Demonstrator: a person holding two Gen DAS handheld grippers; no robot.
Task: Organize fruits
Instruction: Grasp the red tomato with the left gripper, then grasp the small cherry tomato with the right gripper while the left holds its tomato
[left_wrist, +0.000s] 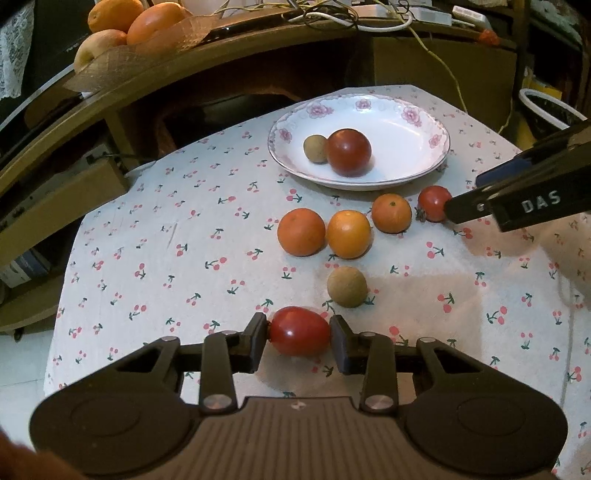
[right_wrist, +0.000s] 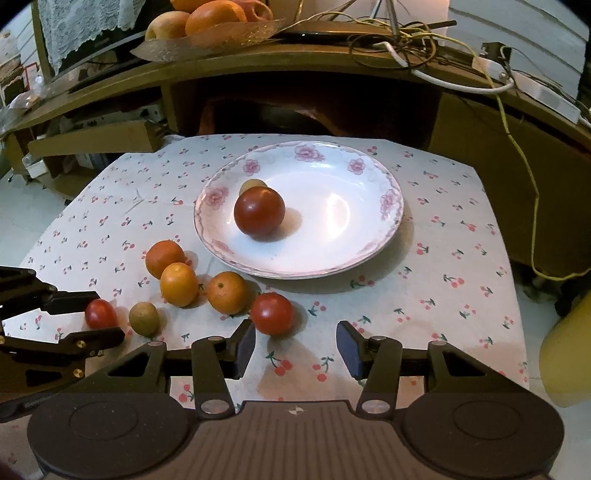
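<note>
The left gripper (left_wrist: 299, 332) has its two black pads pressed against the sides of a small oval red tomato (left_wrist: 300, 331), which sits low on the worktop covered with a white cherry-print cloth (left_wrist: 155, 258), at the near edge of the fruit group. Just beyond it lies a round tan-brown fruit (left_wrist: 347, 287). Farther on, three small oranges (left_wrist: 349, 233) sit in a loose row, the two left ones touching.

The right gripper (right_wrist: 295, 345) stands wide, its blue-padded fingers apart and holding nothing. A round red tomato (right_wrist: 272, 313) rests on the cloth just beyond its left finger, near the rightmost orange.

At the far middle of the worktop is a white plate with a pink floral rim (right_wrist: 388, 201). Inside it, left of centre, sits a large dark red tomato (right_wrist: 259, 211) with a second small tan fruit (right_wrist: 253, 184) touching it on the far side.

On the wooden shelf (right_wrist: 295, 59) behind, at the far left, a basket (right_wrist: 207, 42) holds larger oranges and an apple, with tangled cables to the right.
</note>
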